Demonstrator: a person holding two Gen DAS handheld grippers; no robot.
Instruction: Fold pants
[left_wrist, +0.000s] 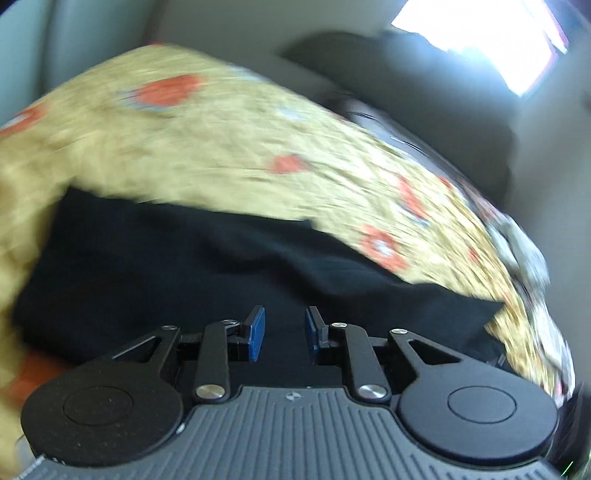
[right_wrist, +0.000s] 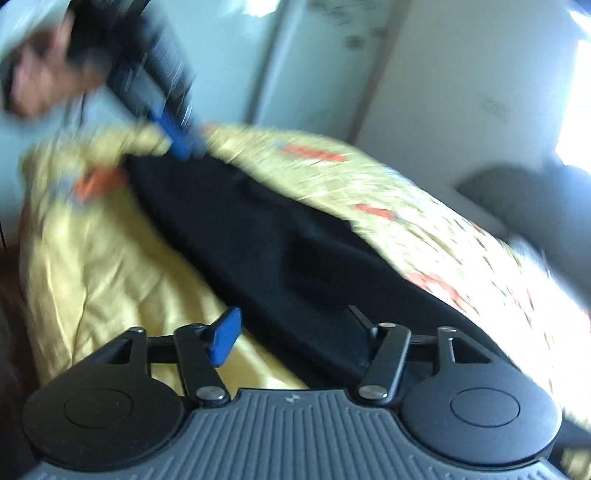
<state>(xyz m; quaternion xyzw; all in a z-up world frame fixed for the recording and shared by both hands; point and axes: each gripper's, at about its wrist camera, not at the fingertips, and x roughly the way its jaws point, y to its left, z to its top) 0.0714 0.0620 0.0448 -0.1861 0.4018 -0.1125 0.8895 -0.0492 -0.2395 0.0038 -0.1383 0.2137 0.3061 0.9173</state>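
The black pants (left_wrist: 229, 266) are spread across the yellow flowered bedspread (left_wrist: 207, 140), reaching toward its left edge, where the left gripper (left_wrist: 283, 334) is held over the cloth with its blue pads a little apart and nothing seen between them. Further right, the right gripper (right_wrist: 291, 343) is spread wide at the near hem, gripping nothing. Because both views are smeared by motion, a single layer could be pinched or the hem missed, and a crooked fold left.
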